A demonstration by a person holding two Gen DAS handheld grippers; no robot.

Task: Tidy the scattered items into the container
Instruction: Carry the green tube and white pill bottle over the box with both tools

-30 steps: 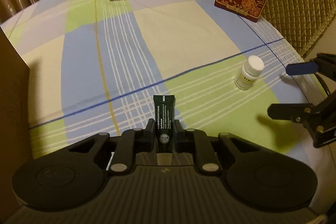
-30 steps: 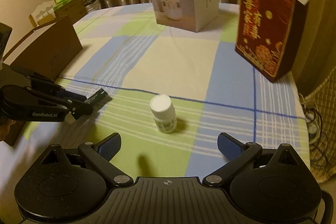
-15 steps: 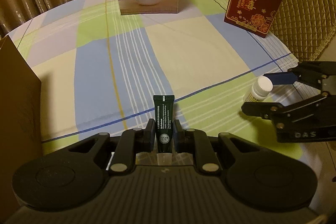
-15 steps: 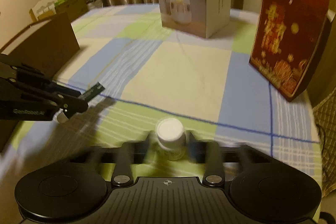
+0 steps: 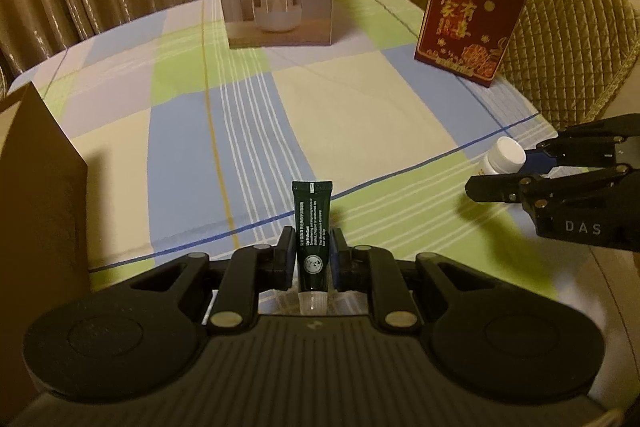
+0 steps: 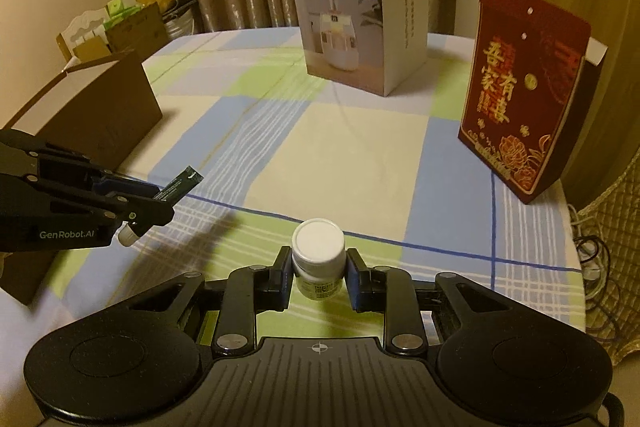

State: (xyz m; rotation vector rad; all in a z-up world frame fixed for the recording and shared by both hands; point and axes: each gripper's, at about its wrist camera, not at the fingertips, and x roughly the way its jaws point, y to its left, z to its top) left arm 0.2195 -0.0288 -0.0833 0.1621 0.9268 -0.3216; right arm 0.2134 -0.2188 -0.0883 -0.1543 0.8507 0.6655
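A dark green tube (image 5: 312, 211) stands cap-down between the pads of my left gripper (image 5: 312, 247), which is shut on it above the checked tablecloth. The right wrist view shows that left gripper (image 6: 160, 203) at the left, the tube (image 6: 180, 187) sticking out of it. A small white bottle (image 6: 318, 247) with a white cap sits between the pads of my right gripper (image 6: 318, 275), which is shut on it. From the left wrist view the right gripper (image 5: 500, 175) holds the bottle (image 5: 506, 157) at the right. The brown cardboard box (image 6: 92, 107) stands at the left.
A white humidifier carton (image 6: 356, 27) stands at the back of the table. A red gift box (image 6: 524, 99) stands at the right near the table edge. A quilted chair back (image 5: 572, 27) is behind it. The cardboard box wall (image 5: 36, 187) rises close on the left.
My right gripper moved in around the white bottle and closed on it, then rose slightly. The left gripper kept its hold on the tube and tilted up a little.
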